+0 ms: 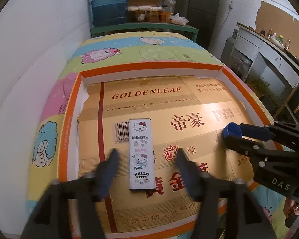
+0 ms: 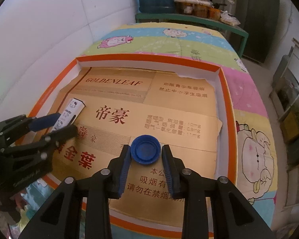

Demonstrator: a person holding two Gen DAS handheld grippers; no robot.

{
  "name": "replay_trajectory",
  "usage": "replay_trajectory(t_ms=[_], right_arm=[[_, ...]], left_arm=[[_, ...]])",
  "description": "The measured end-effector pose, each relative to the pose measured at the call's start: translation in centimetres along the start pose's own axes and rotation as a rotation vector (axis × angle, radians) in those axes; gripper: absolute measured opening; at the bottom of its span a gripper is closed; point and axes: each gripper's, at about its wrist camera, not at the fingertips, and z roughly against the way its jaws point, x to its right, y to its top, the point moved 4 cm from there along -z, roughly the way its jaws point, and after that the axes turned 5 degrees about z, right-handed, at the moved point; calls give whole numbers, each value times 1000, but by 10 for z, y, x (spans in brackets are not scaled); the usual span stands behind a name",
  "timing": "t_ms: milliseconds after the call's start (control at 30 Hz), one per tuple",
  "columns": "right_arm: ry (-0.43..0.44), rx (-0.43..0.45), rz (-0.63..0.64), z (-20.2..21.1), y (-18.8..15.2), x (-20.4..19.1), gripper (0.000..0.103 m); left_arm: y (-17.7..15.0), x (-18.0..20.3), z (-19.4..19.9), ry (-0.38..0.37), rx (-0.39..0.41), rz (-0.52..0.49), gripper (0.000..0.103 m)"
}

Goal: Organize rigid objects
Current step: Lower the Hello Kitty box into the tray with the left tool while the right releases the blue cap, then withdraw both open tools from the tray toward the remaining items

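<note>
A long white Hello Kitty box (image 1: pixel 142 154) lies flat on gold cardboard (image 1: pixel 189 103) inside a shallow orange-rimmed tray (image 1: pixel 149 67). My left gripper (image 1: pixel 147 151) stands open wide astride it, both fingers clear of its sides. A round blue cap (image 2: pixel 145 149) rests hollow side up on the cardboard (image 2: pixel 179 99) to the right. My right gripper (image 2: pixel 146 147) has its blue pads close beside the cap, with a thin gap on each side, so it is open. The left wrist view shows the cap (image 1: pixel 232 131) at the right gripper's (image 1: pixel 234 133) tips. The right wrist view shows the box (image 2: pixel 69 111) under the left gripper (image 2: pixel 67 122).
The tray (image 2: pixel 149 57) sits on a bed covered by a cartoon-print quilt (image 2: pixel 179 39), with a white wall (image 1: pixel 39 49) along the left. A green shelf (image 1: pixel 145 28) with a blue barrel and jars stands beyond the bed. A counter (image 1: pixel 269 45) runs along the right.
</note>
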Motion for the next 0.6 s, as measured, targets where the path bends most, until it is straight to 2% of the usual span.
replay_trajectory(t_ms=[300,600], right_arm=[[-22,34,-35,10,-4,4,42],[-49,96,-42,40,-9,-5,42]], left_arm=[[-2,-1,18,-16,54,25,68],[-8,5,56,-25,122,27,68]])
